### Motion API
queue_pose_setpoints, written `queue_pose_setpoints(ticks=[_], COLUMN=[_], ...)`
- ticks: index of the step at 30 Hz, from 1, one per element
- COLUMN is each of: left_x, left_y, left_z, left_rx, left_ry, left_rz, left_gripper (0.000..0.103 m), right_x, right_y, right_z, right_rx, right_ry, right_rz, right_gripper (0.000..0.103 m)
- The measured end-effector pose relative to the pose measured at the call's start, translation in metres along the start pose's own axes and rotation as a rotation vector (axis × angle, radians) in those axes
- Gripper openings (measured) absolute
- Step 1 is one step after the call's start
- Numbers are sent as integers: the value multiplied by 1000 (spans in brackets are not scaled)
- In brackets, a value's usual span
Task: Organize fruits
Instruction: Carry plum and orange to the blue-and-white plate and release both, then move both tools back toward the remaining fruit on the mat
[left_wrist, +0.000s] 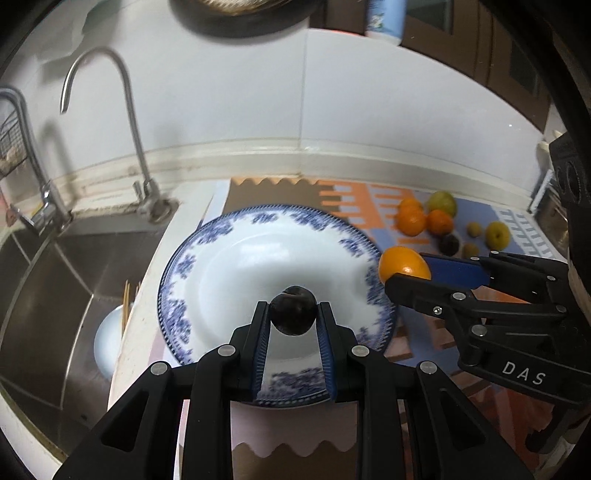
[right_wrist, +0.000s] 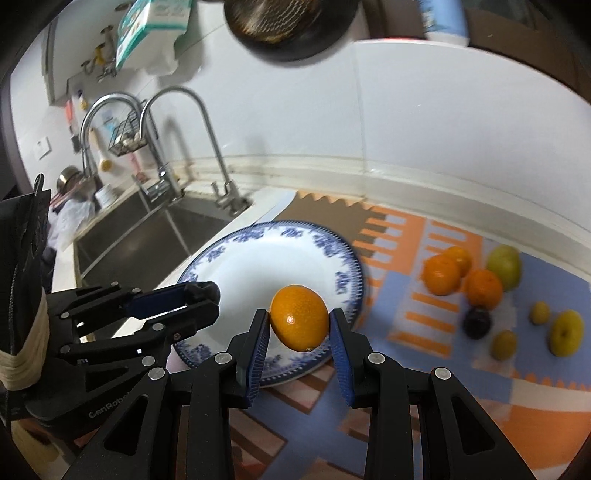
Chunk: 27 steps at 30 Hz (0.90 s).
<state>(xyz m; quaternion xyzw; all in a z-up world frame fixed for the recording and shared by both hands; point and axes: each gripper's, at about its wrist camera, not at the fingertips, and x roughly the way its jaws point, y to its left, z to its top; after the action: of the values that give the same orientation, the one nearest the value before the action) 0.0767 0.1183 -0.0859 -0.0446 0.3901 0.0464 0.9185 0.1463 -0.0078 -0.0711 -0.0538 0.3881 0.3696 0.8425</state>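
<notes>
My left gripper (left_wrist: 293, 314) is shut on a dark plum (left_wrist: 293, 310) and holds it above the near part of a white plate with a blue floral rim (left_wrist: 207, 243). My right gripper (right_wrist: 299, 321) is shut on an orange (right_wrist: 299, 317) and holds it over the plate's (right_wrist: 258, 236) right edge. In the left wrist view the right gripper (left_wrist: 408, 271) comes in from the right with the orange (left_wrist: 400, 258). In the right wrist view the left gripper (right_wrist: 199, 295) shows at the left, over the plate's left rim.
More fruit lies on a patterned mat (right_wrist: 406, 240) to the right: oranges (right_wrist: 441, 275), a green apple (right_wrist: 504, 262), a dark plum (right_wrist: 477, 323), small yellow-green fruits (right_wrist: 567, 332). A steel sink (left_wrist: 55, 277) with taps (left_wrist: 122, 122) is left of the plate.
</notes>
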Motion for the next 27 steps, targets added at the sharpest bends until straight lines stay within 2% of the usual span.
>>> queue_pose_setpoints(ticks=[8,20,21,23,25,27], left_x=[16,29,30,29,27,23], left_y=[15,19,19,20,20,19], left_z=[-11,-16,-16,-16,-14,-13], left_rx=[-46,-72,-74,-78,-75,-68], left_ry=[56,100,106,105,96,84], left_rz=[21,15,17,22,30,39], left_gripper=[25,26,27,41,43,45], right_x=[36,54,53,54,52,45], right_y=[7,7,8,8,8,8], right_z=[-3,-7,-7,-7,-7,-7], right_rx=[-31,-55,-59,-61,-59,-53], right_ry=[74,112,110,107,105,84], right_rz=[27,23,17,11,9,0], right_gripper=[34,34,34,34,36,48])
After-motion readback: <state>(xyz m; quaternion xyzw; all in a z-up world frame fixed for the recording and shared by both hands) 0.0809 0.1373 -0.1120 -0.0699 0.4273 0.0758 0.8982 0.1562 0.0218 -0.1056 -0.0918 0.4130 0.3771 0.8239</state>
